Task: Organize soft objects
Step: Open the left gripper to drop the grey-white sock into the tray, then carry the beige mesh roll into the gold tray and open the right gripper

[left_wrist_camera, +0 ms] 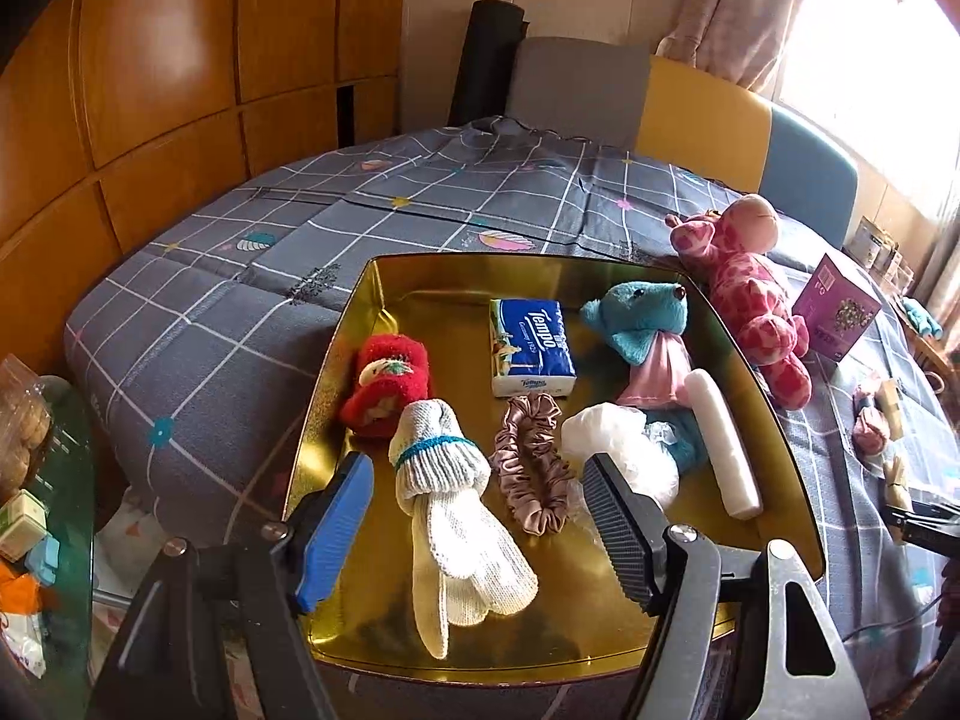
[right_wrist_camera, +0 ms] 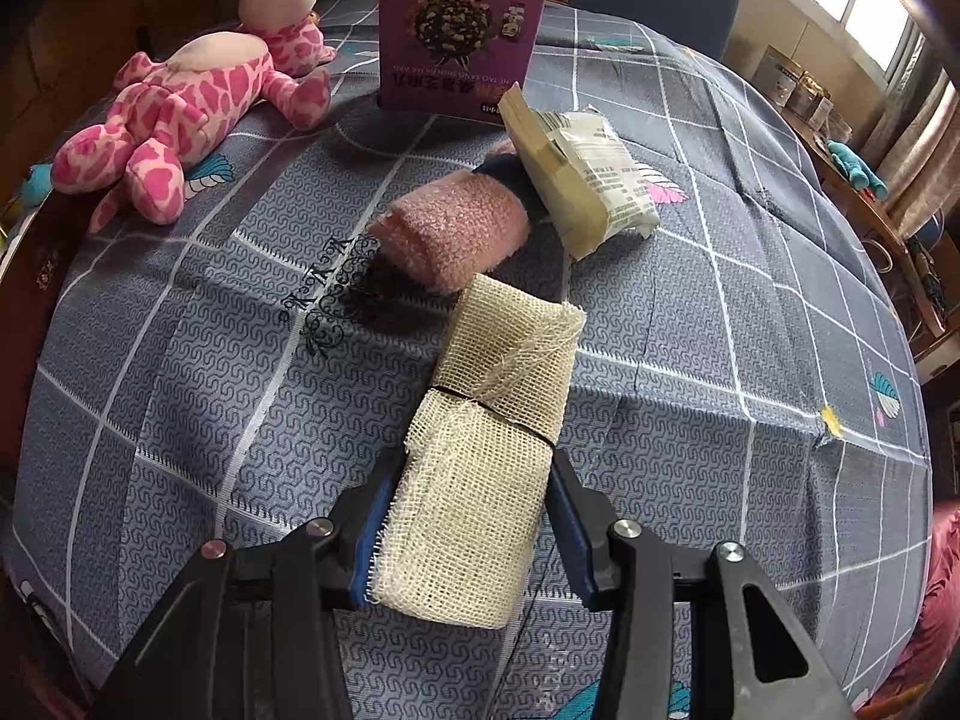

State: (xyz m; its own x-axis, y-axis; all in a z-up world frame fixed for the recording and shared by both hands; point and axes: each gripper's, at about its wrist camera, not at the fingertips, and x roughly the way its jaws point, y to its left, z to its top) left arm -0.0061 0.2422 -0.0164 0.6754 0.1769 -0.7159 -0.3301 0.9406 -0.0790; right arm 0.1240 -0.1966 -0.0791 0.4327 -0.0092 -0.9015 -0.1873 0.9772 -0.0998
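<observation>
A gold tray (left_wrist_camera: 336,354) lies on the grey checked bedspread. It holds a red sock (left_wrist_camera: 390,384), a white knit glove (left_wrist_camera: 456,516), a brown scrunchie (left_wrist_camera: 531,462), a Tempo tissue pack (left_wrist_camera: 531,345), a blue plush toy (left_wrist_camera: 642,318), a white bundle (left_wrist_camera: 624,444) and a white roll (left_wrist_camera: 723,444). My left gripper (left_wrist_camera: 480,522) is open over the glove, touching nothing. My right gripper (right_wrist_camera: 468,516) is shut on a cream gauze roll (right_wrist_camera: 480,492). A second gauze roll (right_wrist_camera: 510,348) touches its far end. A pink fuzzy roll (right_wrist_camera: 456,234) lies beyond.
A pink spotted giraffe plush (right_wrist_camera: 180,108) lies to the right of the tray, also in the left wrist view (left_wrist_camera: 750,288). A purple box (right_wrist_camera: 459,36) stands behind a paper packet (right_wrist_camera: 588,174). Wooden panels and chairs stand at the back. A glass side table (left_wrist_camera: 54,480) is at left.
</observation>
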